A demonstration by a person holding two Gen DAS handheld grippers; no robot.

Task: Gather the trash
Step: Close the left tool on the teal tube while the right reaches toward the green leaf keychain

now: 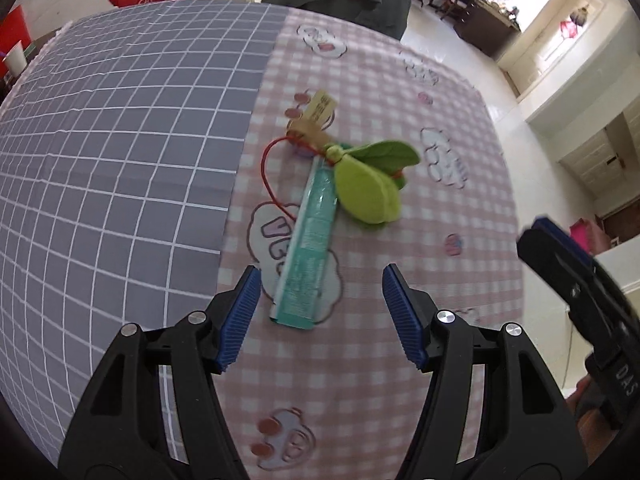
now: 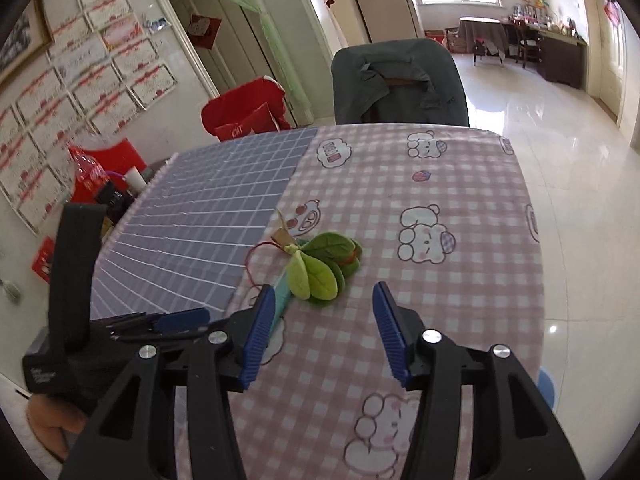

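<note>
So the trash here is a long teal wrapper (image 1: 310, 248) lying flat on the pink checked tablecloth (image 1: 400, 380), roughly in the middle of the table and just to the pink side of the seam where the grey grid mat (image 1: 120, 160) begins. Its near end points toward the table's near edge, its far end runs up under a bunch of green felt leaves (image 1: 372, 184) that lies on top of it. A thin red cord (image 1: 267, 178) loops out from the leaves' knot toward the grey mat, and a tan paper tag (image 1: 316, 118) sits at the far end of that bundle. The left gripper (image 1: 320, 300) hovers right at the wrapper's near end with its blue pads (image 1: 240, 316) spread wide, one on each side of the wrapper and not touching it, so it's released and holding nothing. The right gripper (image 2: 324, 332) is over toward the table's right edge, fingers also released and empty, with the leaves just ahead of it and the wrapper partly hidden behind its left pad. Each gripper shows up at the edge of the other's view. Past the table's far edge there's a chair draped in grey-green cloth (image 2: 400, 84) and something red (image 2: 244, 116) beside it.
</note>
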